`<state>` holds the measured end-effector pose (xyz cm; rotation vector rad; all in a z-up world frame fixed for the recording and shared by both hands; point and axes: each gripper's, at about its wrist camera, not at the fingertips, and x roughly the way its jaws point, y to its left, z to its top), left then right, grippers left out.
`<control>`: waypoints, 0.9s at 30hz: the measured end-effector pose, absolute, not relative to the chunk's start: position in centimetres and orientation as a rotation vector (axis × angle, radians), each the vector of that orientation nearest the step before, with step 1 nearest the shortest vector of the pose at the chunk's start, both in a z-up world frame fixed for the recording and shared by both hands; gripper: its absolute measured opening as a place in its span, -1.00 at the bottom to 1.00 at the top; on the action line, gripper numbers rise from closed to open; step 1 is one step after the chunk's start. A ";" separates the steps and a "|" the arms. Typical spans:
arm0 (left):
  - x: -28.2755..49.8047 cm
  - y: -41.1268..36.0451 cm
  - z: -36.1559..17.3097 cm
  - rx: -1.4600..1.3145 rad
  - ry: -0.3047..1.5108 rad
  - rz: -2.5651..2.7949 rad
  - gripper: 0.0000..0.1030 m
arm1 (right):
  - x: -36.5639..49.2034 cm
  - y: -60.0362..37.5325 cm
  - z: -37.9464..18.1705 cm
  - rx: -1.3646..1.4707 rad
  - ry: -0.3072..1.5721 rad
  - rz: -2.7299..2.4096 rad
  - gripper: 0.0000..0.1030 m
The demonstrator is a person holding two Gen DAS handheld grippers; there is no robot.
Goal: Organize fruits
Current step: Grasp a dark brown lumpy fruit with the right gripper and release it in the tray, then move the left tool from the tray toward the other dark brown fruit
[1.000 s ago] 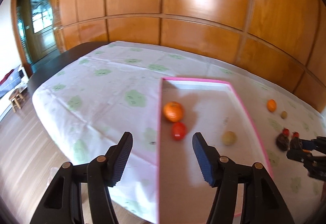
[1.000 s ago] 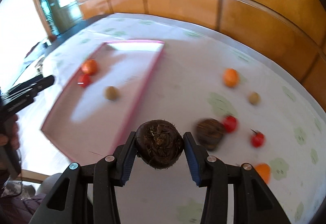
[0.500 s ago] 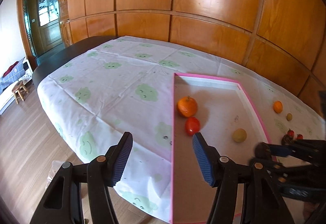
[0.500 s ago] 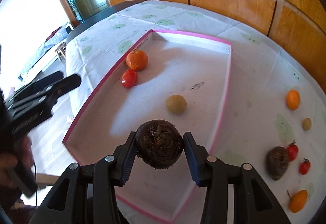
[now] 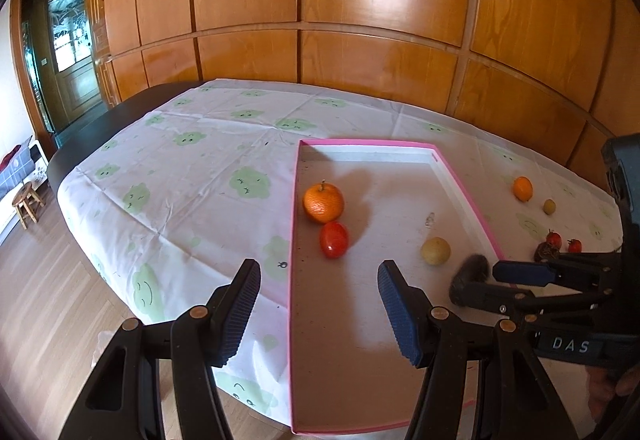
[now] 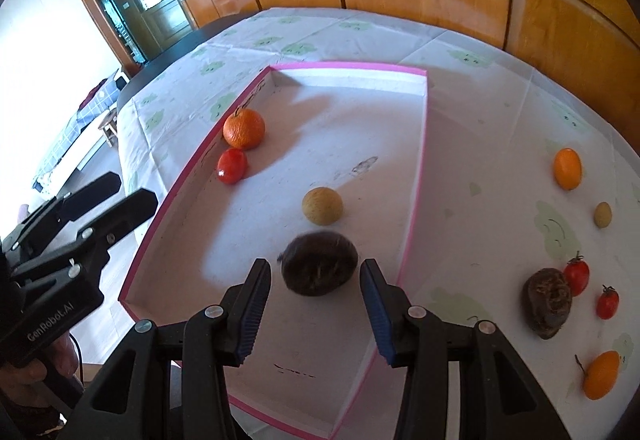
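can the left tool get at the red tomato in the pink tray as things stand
Probably yes. The left tool is open and empty, and the glossy red tomato lies just ahead of it on the floor of the pink-rimmed shallow tray, with bare floor between. The round orange beside it sits behind, not in the way.

Pink-rimmed tray (image 6: 421, 143), seemingly dark-brown fruit (image 6: 319, 268)

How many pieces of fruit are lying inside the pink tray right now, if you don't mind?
4: orange and red tomato by the left wall, tan fruit mid-tray, dark brown fruit nearest the right gripper.
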<state>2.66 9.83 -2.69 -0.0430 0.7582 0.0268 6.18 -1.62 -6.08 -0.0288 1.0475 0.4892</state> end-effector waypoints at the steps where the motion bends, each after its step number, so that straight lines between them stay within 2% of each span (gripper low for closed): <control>1: 2.6 9.7 -2.6 -0.039 0.757 0.024 0.20 | 6.2 -1.7 -6.0 -0.025 1.045 0.489 -0.09; 27: 1.5 6.2 -2.1 0.033 0.746 -0.044 0.21 | 3.2 -5.4 -2.8 -0.037 0.917 0.391 -0.09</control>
